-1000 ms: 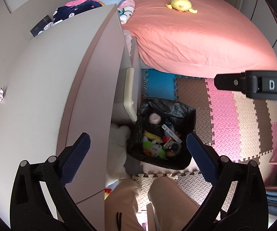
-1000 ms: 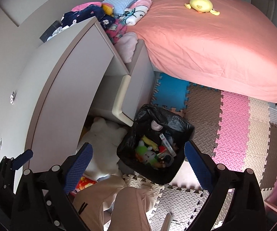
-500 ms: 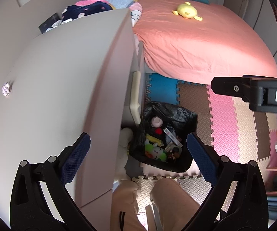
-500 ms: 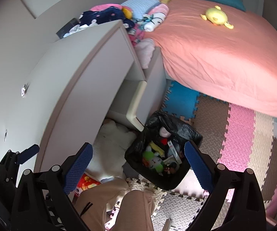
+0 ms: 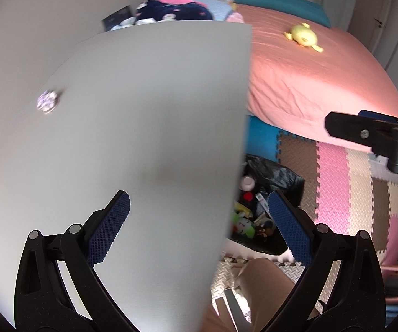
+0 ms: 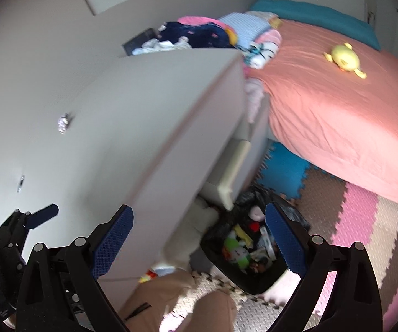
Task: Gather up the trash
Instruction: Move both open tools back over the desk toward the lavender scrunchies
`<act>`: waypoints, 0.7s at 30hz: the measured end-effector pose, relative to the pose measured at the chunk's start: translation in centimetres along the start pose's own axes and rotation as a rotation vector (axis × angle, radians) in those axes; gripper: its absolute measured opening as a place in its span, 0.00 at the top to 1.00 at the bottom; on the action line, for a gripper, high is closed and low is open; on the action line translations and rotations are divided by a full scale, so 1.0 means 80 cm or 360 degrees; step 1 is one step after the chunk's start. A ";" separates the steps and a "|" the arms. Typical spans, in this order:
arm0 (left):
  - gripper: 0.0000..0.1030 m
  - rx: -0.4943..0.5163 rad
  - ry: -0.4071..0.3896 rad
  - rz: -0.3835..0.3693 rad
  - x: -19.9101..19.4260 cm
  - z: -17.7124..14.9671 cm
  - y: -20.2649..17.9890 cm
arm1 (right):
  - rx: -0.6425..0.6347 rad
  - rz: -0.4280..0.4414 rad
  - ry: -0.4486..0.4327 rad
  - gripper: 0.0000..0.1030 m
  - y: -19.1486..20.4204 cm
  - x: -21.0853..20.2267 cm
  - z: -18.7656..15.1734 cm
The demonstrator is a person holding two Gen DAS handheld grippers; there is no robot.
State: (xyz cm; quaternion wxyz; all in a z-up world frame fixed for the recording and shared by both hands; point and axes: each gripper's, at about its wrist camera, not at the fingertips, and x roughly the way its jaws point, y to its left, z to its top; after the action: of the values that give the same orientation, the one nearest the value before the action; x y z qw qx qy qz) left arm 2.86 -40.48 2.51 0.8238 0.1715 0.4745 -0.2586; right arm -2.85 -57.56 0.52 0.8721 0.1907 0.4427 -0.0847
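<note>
I have the left gripper jaws wide, nothing between them; a grey cabinet door fills most of its view. The right gripper jaws are also wide and empty. The black trash bag sits open on the foam mats, just beside the cabinet, near the bed, holding mixed litter.
</note>
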 end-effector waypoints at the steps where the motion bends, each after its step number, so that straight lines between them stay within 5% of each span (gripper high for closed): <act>1: 0.06 -0.0024 0.0000 0.0006 0.000 0.000 0.011 | -0.0005 0.0012 -0.0023 0.07 0.008 0.001 0.002; 11: 0.06 -0.0252 -0.0009 0.0057 0.001 -0.009 0.121 | -0.0292 0.0095 -0.0051 0.07 0.114 0.037 0.022; 21: 0.06 -0.0444 0.0023 0.0138 0.011 -0.017 0.228 | -0.0515 0.0205 0.0087 0.07 0.210 0.095 0.045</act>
State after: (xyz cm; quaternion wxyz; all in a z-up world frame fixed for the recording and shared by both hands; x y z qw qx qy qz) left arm 13.00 -25.28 1.76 0.8465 0.0777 0.5039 -0.1531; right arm 9.65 -43.53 0.64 0.8826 0.0780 0.4610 0.0489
